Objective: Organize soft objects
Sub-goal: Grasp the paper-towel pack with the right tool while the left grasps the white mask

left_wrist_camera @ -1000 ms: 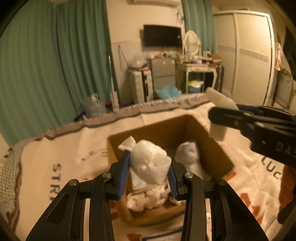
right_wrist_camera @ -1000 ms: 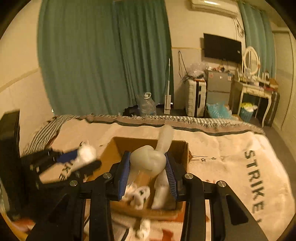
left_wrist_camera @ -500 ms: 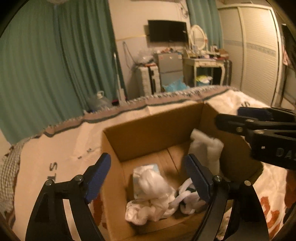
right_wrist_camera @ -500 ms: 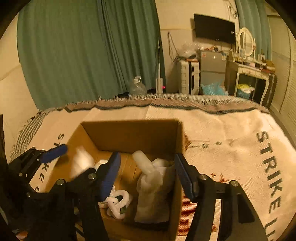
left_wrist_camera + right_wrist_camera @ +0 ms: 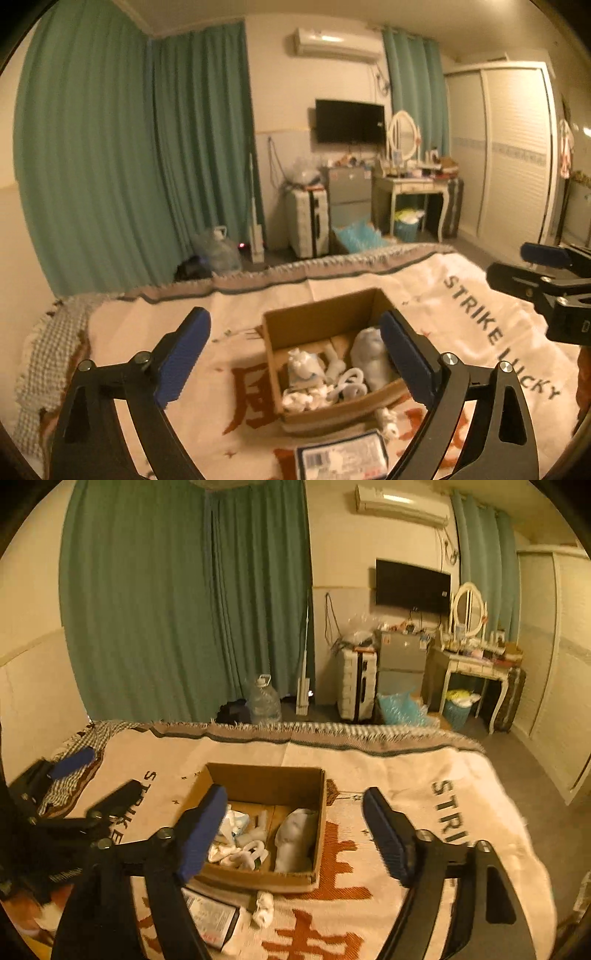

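An open cardboard box [image 5: 317,314] [image 5: 266,779] sits on a cream blanket on the bed. Inside lie several white soft objects [image 5: 371,356] [image 5: 295,836], including bundled socks and small bags. My left gripper [image 5: 295,354] is open and empty, raised above and behind the box. My right gripper [image 5: 295,834] is open and empty, also raised over the box's near side. One small white soft item [image 5: 388,422] [image 5: 263,908] lies on the blanket just outside the box's near wall, beside a flat plastic packet [image 5: 341,456] [image 5: 210,919].
The blanket [image 5: 424,775] with black and red lettering covers the bed. The right gripper shows at the right edge of the left wrist view [image 5: 546,280]; the left one shows at the left of the right wrist view [image 5: 74,786]. Curtains, luggage and a dressing table stand beyond the bed.
Both grippers opened and dropped their white soft items into the box, then pulled back and up away from it.
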Available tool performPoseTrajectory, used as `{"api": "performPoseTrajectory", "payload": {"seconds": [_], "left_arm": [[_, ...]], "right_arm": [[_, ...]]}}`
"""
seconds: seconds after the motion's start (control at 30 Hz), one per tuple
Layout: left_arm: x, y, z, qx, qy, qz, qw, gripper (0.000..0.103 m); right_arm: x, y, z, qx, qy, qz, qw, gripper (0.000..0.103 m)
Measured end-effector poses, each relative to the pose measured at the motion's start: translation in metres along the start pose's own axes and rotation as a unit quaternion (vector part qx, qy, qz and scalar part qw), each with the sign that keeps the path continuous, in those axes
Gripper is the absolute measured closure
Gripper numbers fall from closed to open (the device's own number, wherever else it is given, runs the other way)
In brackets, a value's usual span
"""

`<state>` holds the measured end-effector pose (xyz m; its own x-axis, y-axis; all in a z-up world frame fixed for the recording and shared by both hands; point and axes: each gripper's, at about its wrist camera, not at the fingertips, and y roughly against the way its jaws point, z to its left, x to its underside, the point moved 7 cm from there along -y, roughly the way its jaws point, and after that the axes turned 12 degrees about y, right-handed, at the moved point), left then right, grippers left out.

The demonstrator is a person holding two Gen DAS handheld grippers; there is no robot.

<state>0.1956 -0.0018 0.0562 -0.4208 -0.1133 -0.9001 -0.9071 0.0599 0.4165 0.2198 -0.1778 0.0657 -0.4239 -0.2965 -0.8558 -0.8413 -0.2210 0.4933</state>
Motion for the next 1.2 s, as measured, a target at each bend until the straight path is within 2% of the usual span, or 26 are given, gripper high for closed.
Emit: {"api": "performPoseTrajectory", "payload": {"seconds": [0.03,0.07,0.2,0.33,0.47,0.57,0.67,0.73,0.83,0.93,1.13,1.2], "left_arm": [[-0.001,0.010,0.004,0.000,0.002,-0.002,1.0000,0.008],[-0.001,0.017,0.008,0.000,0.005,-0.002,1.0000,0.008],[0.011,0.040,0.028,0.002,0.017,-0.005,0.9998,0.008],[0.038,0.042,0.045,-0.006,0.010,0.003,0.9999,0.008],[0.072,0.023,0.059,-0.018,0.012,0.027,0.9994,0.008],[0.099,0.002,0.070,-0.001,0.057,0.066,0.9962,0.008],[0.123,-0.018,0.082,-0.013,0.087,0.085,0.9925,0.008],[0.139,-0.033,0.088,-0.018,0.085,0.100,0.9912,0.008],[0.156,-0.051,0.094,-0.034,0.072,0.121,0.9894,0.008],[0.168,-0.059,0.101,-0.040,0.073,0.125,0.9887,0.008],[0.180,-0.068,0.105,-0.052,0.068,0.140,0.9864,0.008],[0.181,-0.065,0.105,-0.056,0.065,0.142,0.9862,0.008]], "right_arm": [[-0.001,0.011,0.003,0.001,0.000,-0.004,1.000,0.009],[0.000,0.023,0.008,-0.001,0.000,-0.007,1.000,0.008],[0.012,0.041,0.025,-0.007,0.001,0.002,1.000,0.007],[0.039,0.037,0.043,-0.027,-0.017,0.017,0.999,0.006],[0.075,0.011,0.071,-0.042,-0.020,0.042,0.998,0.006],[0.109,-0.019,0.096,-0.046,-0.004,0.074,0.996,0.006],[0.142,-0.058,0.118,-0.072,-0.004,0.121,0.990,0.006],[0.165,-0.084,0.128,-0.079,-0.005,0.157,0.984,0.006],[0.189,-0.111,0.131,-0.086,-0.017,0.187,0.978,0.015],[0.208,-0.134,0.138,-0.101,-0.031,0.208,0.973,0.023],[0.228,-0.154,0.153,-0.133,-0.059,0.233,0.962,0.024],[0.228,-0.155,0.153,-0.134,-0.065,0.228,0.962,0.024]]}}
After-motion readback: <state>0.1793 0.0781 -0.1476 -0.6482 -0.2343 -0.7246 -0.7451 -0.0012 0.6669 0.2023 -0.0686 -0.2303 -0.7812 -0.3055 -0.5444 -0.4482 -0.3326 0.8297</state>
